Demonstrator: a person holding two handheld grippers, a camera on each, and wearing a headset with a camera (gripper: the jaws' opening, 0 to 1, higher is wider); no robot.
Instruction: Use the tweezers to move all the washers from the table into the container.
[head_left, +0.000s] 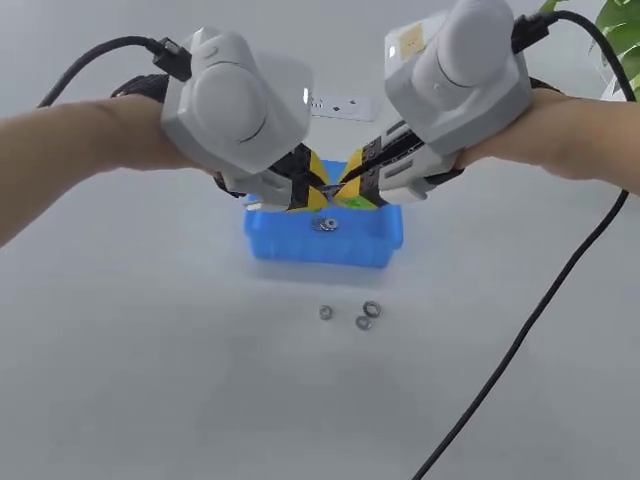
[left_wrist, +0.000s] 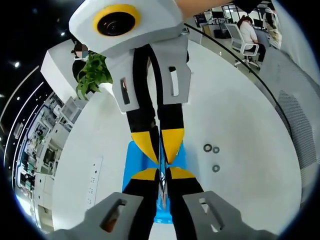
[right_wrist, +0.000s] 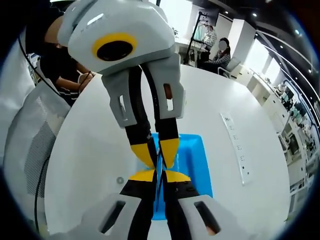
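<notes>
My left gripper (head_left: 308, 186) and right gripper (head_left: 352, 184) meet tip to tip just above the blue container (head_left: 290, 245). Both sets of yellow-and-black jaws are shut on the thin metal tweezers (left_wrist: 161, 186), which run between the tips (right_wrist: 158, 187). In the left gripper view my own gripper (left_wrist: 161, 175) faces the right gripper (left_wrist: 160, 150). In the right gripper view my right gripper (right_wrist: 157, 176) faces the left gripper (right_wrist: 159, 152). One washer (head_left: 325, 224) lies inside the container. Three washers (head_left: 364, 322) lie on the white table in front of it; the left gripper view has them at the right (left_wrist: 216, 149).
A white power strip (head_left: 340, 105) lies behind the container. A black cable (head_left: 540, 310) crosses the table at the right. A green plant (head_left: 620, 30) stands at the far right corner. People sit at desks in the background.
</notes>
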